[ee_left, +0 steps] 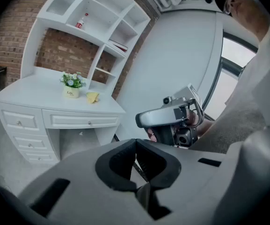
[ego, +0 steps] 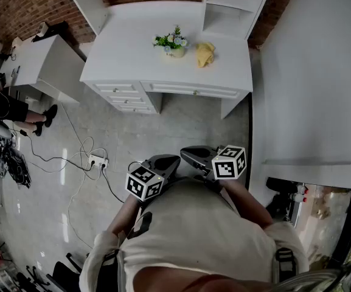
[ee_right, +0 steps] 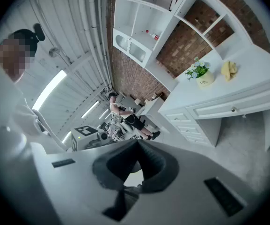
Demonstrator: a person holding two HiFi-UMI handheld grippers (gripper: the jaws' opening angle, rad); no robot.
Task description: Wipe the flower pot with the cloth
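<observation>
Your left gripper (ee_left: 135, 143) and right gripper (ee_right: 137, 143) have their fingers clenched on nothing. Open them before you reach the cloth (ego: 204, 54), or you'll shove it into the pot (ego: 175, 52) just beside it.

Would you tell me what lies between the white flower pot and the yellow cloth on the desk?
Only bare white desk separates pot and cloth, in the head view.

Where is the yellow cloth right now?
In the head view, the yellow cloth lies on the white desk, just right of the flower pot.

The white desk (ego: 132, 47) bears a flower pot (ego: 174, 51) and yellow cloth (ego: 205, 54).
</observation>
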